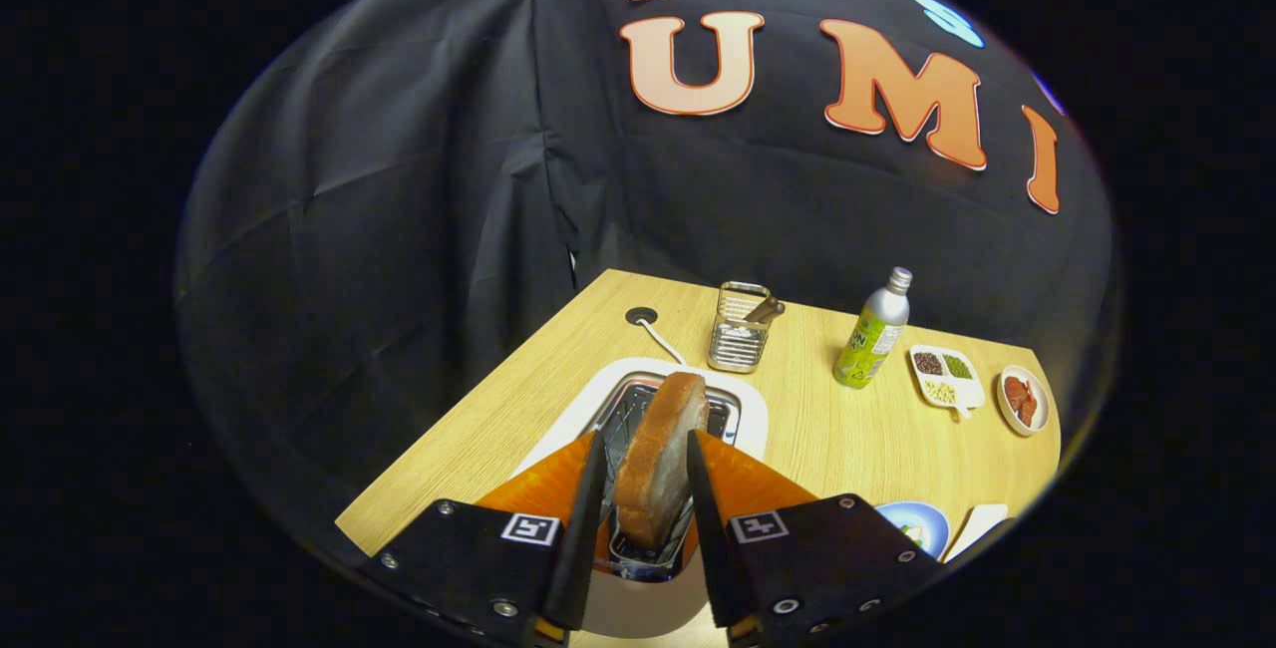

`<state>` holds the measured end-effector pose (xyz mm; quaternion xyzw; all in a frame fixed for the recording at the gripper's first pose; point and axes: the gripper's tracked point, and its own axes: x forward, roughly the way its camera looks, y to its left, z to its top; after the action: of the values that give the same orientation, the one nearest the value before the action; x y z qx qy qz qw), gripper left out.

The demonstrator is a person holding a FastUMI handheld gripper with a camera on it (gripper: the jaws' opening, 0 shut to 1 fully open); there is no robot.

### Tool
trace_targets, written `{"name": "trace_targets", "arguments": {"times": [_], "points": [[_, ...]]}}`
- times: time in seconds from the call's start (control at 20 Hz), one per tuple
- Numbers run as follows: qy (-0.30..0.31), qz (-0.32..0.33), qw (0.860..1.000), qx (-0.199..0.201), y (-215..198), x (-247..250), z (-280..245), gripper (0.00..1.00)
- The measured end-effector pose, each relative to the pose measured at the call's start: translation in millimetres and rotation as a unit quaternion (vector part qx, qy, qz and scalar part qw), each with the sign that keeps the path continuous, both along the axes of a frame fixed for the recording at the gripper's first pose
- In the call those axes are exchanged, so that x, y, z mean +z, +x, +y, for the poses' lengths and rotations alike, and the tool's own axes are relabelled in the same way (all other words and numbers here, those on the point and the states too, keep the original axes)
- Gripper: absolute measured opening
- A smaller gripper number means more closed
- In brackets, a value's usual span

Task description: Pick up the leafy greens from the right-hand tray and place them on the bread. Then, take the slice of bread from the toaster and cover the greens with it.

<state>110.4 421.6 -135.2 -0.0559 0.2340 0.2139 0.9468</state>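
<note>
Above the toaster, we clamp the bread slice in our gripper, fingers closed on both faces; covering the greens on the blue plate apparently remains.

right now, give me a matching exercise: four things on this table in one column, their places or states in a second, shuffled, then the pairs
Things:
1. slice of bread
2. bottle
3. wire basket
4. small round dish

Places or states:
A. beyond the toaster, holding a brown-handled tool
B. rightmost, holding red pieces
C. between the fingers of the tongs, standing in the toaster slot
D. upright, beside the divided white dish

Pairs: 1-C, 2-D, 3-A, 4-B
</note>
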Motion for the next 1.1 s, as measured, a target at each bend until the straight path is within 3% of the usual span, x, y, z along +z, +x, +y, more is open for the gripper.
{"name": "trace_targets", "arguments": {"times": [0.15, 0.25, 0.5, 1.1], "points": [[0.004, 0.012, 1.0, 0.0, -0.7, -4.6, 0.8, 0.38], [0.004, 0.013, 0.999, -0.029, 2.2, -1.6, -10.0, 0.32], [0.011, 0.029, 0.999, -0.022, 4.8, -5.4, -10.4, 0.14], [0.029, 0.009, 0.999, -0.035, 1.9, 19.2, -17.5, 0.12]]}}
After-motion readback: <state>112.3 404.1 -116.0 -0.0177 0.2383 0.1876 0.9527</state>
